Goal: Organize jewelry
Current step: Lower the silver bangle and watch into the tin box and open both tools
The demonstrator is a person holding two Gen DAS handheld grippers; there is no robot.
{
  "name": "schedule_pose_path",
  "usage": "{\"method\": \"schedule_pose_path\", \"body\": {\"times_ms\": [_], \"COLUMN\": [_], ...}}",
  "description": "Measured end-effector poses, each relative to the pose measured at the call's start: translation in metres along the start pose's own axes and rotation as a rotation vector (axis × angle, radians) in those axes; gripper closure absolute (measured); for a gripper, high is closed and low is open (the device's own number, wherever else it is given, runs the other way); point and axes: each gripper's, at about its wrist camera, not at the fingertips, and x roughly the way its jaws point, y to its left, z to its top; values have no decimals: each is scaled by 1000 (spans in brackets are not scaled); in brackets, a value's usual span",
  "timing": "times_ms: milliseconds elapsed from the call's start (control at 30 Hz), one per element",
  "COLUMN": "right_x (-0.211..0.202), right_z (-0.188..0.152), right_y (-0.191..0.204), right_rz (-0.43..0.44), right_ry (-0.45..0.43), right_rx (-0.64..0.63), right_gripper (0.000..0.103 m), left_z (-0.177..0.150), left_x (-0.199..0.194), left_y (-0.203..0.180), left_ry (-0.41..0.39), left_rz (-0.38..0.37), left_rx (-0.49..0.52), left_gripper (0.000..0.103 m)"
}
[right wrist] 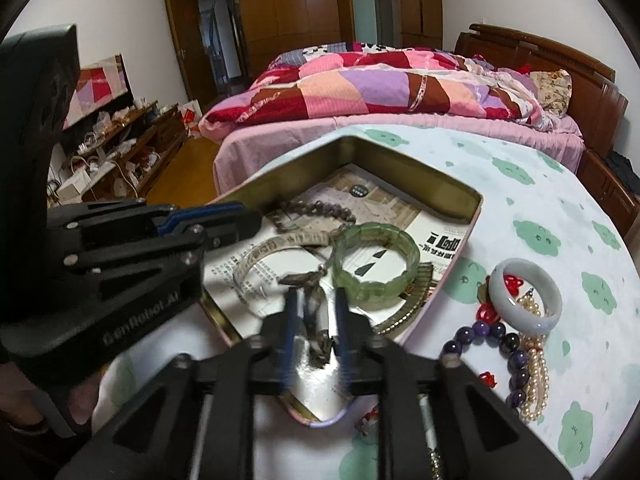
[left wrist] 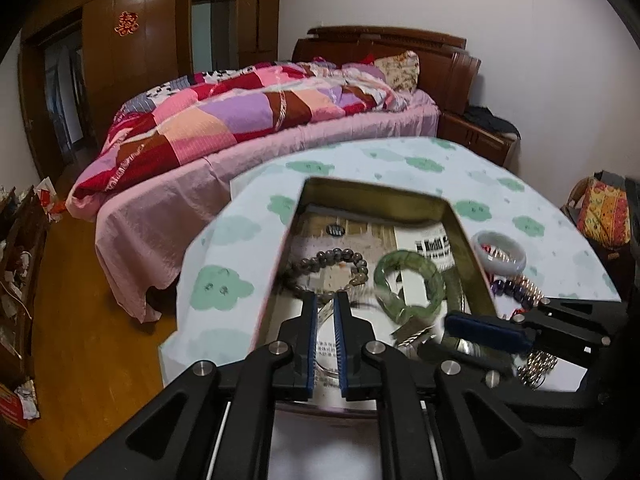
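Hovering over tin [right wrist: 460, 194]: R gripper [right wrist: 316, 300] part-open, L gripper [left wrist: 325, 300] closed.

Bangle [right wrist: 527, 295] right of tin [right wrist: 460, 190]

The tin [right wrist: 460, 188] is crowded: a green bangle [right wrist: 376, 264], a bead bracelet [right wrist: 320, 210] and a clear bangle [right wrist: 256, 264] cover its floor, and both grippers reach over its near corner. The bench [right wrist: 560, 184] lies bare toward its far edge by the bed [right wrist: 400, 128]; at its right edge, a white bangle [right wrist: 526, 296] and purple beads [right wrist: 500, 340] block the way.
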Motion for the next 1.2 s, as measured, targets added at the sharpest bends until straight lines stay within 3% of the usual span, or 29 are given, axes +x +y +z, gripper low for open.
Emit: {"method": "schedule_pose_path", "body": {"times_ms": [33,67,167,667,933,1200], "right_x": [-4,-8,-14,-66,-82,-85], "right_z": [0,-1,0,-27,-64,-90], "right_y": [-1,-3,-5,-61,-105,-120], "right_rz": [2,-1,4,-107,-209,-226], "right_ry": [-13,-24,-40,-106,-76,-31], "right_rx": [8,16,31,146,248,282], "right_gripper": [64,62,62,54,54,57], "left_z": [1,2,2,-1,-5,-16], "left_x": [-3,-4,-8,-7,-9,-7], "left_y": [1,2,4,-5,-28,-59], "left_ry": [-9,-13,-39,-20,-7,16], "left_rz": [-5,-4,20,44,20,-8], "left_rx": [-4,-8,-26,-18,24,95], "left_gripper": [89,76,50,49,49,49]}}
